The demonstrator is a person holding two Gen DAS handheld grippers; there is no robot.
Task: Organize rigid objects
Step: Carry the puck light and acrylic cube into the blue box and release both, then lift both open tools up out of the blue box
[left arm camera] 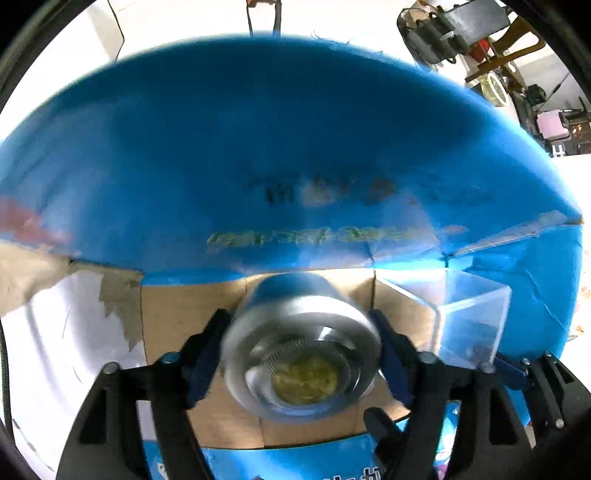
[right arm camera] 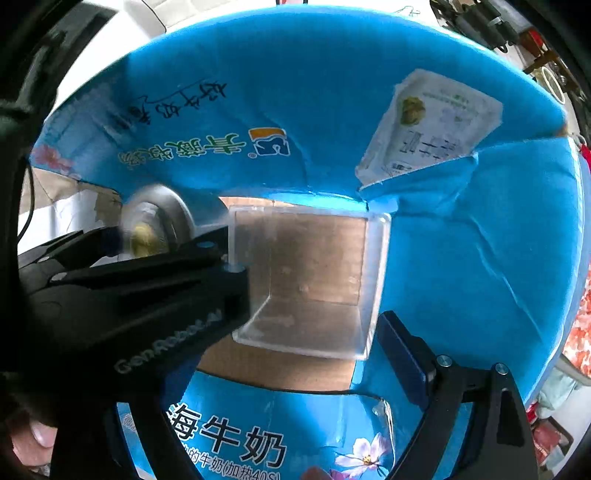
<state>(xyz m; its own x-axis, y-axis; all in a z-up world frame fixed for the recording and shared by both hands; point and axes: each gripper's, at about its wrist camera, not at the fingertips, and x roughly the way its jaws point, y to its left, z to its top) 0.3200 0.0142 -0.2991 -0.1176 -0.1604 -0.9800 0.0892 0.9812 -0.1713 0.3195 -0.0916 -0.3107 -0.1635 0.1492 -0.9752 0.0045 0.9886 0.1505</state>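
My left gripper (left arm camera: 303, 350) is shut on a steel cup (left arm camera: 301, 354) with a strainer and yellow-green contents, held over the open blue cardboard box (left arm camera: 258, 147). The cup also shows blurred at the left of the right wrist view (right arm camera: 155, 225), with the left gripper's black arm (right arm camera: 140, 291) crossing in front. A clear plastic box (right arm camera: 310, 280) stands inside the cardboard box on its brown floor (right arm camera: 280, 369); it also shows to the right of the cup (left arm camera: 465, 317). My right gripper (right arm camera: 317, 332) is around the clear box; only its right finger (right arm camera: 402, 354) shows, just off the box's corner.
The blue box flaps (right arm camera: 480, 258) rise on all sides, one with a white label (right arm camera: 432, 125). A white surface (left arm camera: 55, 350) lies left of the box. Cluttered equipment (left arm camera: 461, 33) stands at the far right.
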